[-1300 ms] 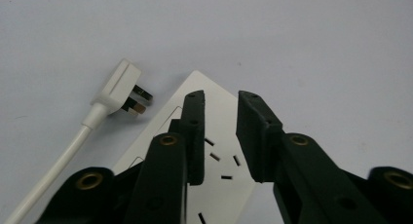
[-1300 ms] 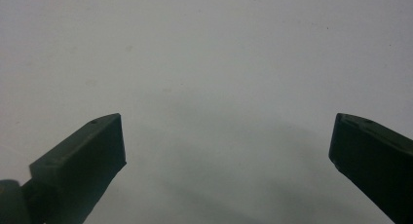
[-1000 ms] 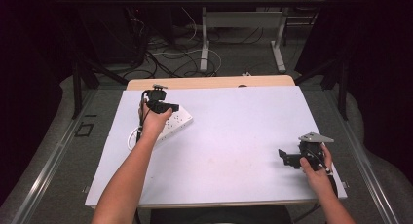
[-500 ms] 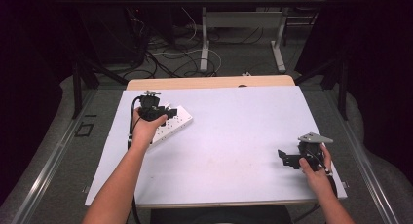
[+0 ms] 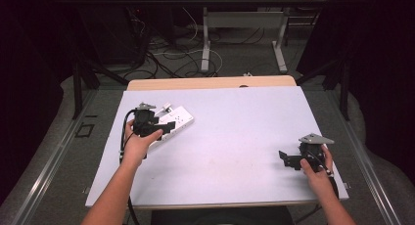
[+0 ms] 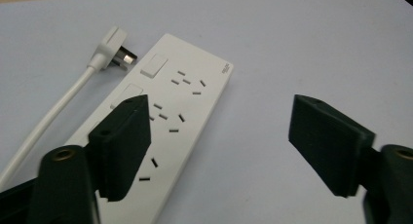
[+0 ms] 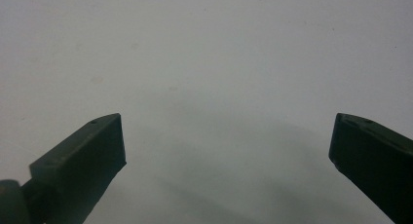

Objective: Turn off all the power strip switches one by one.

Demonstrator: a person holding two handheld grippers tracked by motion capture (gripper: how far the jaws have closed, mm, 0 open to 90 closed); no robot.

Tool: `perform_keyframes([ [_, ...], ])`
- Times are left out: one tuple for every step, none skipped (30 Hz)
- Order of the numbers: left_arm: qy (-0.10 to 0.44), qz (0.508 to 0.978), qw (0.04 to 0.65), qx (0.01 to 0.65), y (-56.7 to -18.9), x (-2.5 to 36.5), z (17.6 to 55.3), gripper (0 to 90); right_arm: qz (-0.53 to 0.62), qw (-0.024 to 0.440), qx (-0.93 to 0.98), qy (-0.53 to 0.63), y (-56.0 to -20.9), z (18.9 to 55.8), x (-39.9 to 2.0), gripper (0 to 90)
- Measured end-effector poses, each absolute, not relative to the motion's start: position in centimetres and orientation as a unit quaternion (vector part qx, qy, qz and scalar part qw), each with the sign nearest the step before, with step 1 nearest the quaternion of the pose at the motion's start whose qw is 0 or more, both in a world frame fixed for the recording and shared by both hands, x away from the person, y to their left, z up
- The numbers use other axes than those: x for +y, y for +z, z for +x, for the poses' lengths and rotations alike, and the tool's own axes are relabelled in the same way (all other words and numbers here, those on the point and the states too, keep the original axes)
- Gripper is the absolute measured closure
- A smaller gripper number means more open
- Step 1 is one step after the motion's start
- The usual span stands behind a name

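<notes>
Nearest the person, at the table's front right corner, the right gripper [image 5: 289, 160] hangs low over bare white tabletop [image 5: 244, 137], its jaws spread wide with nothing between them; the right gripper view confirms blank surface beneath the fingers [image 7: 92, 151].

Farther back on the left side, the left gripper [image 5: 164, 125] hovers over the near end of a white power strip [image 5: 178, 120], which lies flat on the table, angled toward the far left corner. In the left gripper view the jaws stand released and well apart: one finger [image 6: 122, 141] overlaps the strip's near sockets, the other is out over bare table, and neither visibly clamps the strip [image 6: 180, 112].

Beyond the strip's switch end lies its white plug [image 6: 111, 49], prongs exposed, its cable [image 6: 46, 126] trailing back along the strip's side.

Judged from this: the work is at its start. The strip is approached but not grasped, the plug untouched, the right gripper idle.
</notes>
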State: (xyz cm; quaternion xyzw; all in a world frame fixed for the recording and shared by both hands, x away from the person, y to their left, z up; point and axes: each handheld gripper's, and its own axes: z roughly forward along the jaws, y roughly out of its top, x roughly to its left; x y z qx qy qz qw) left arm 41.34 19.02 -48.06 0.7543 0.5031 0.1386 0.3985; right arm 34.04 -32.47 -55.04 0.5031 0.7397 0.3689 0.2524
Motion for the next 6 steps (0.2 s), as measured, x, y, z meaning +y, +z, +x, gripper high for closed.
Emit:
perform_keyframes([
  [0.139, 0.752, 0.400, 0.504, -48.1, 19.1, 41.1, 20.1, 0.504, 0.252, 0.739, 0.369, -55.0, 34.0, -32.4, 0.0],
  [0.139, 0.752, 0.400, 0.505, -48.2, 19.2, 40.8, 17.9, 0.507, 0.249, 0.738, 0.369, -55.0, 34.0, -32.4, 0.0],
  [0.141, 0.753, 0.399, 0.504, -48.2, 19.3, 40.5, 16.1, 0.506, 0.249, 0.738, 0.371, -55.0, 34.0, -32.4, 0.0],
  [0.143, 0.752, 0.401, 0.504, -48.3, 19.3, 40.3, 15.8, 0.505, 0.249, 0.738, 0.371, -55.0, 34.0, -32.3, 0.0],
  [0.143, 0.751, 0.402, 0.505, -48.3, 19.4, 40.0, 15.4, 0.505, 0.251, 0.739, 0.368, -55.0, 34.0, -32.3, 0.0],
  [0.142, 0.750, 0.403, 0.505, -48.4, 19.5, 39.8, 14.3, 0.503, 0.251, 0.739, 0.371, -55.0, 34.0, -32.3, 0.0],
])
